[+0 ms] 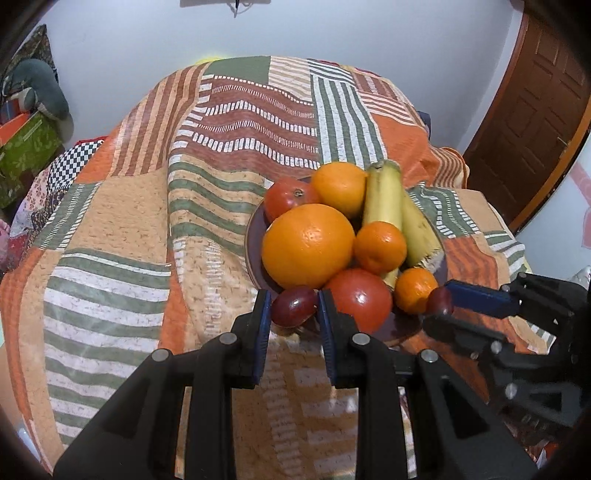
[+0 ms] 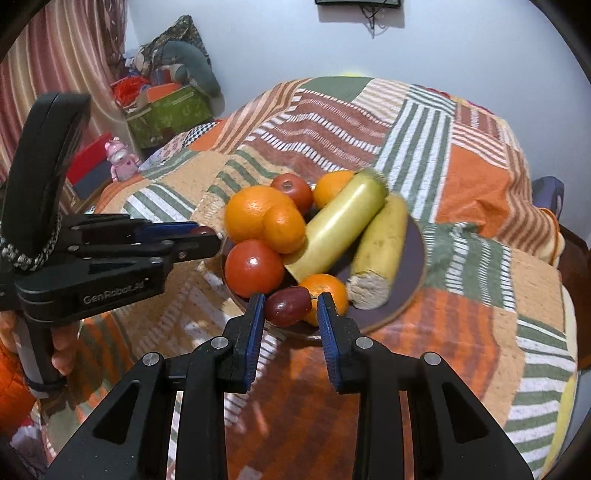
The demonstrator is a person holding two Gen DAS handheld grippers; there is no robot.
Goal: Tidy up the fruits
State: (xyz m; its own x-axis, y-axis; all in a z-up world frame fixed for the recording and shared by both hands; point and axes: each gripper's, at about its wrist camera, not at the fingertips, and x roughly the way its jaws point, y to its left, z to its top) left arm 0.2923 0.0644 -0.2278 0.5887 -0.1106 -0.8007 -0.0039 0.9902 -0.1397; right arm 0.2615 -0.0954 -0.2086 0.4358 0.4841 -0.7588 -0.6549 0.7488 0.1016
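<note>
At the plate's (image 1: 255,258) 6 o'clock rim, each gripper's jaws hold a grape: left gripper (image 1: 293,308), right gripper (image 2: 290,308). Grapes (image 1: 293,304) look small, soft, slick; pinch mid-body, lightly.

In the left wrist view, the plate (image 1: 255,236) shows only slivers of rim beneath the piled fruit. At the right edge, the right tongs (image 1: 441,301) are motion-blurred. A dark wall fixture (image 2: 356,2) is cropped at top centre.
</note>
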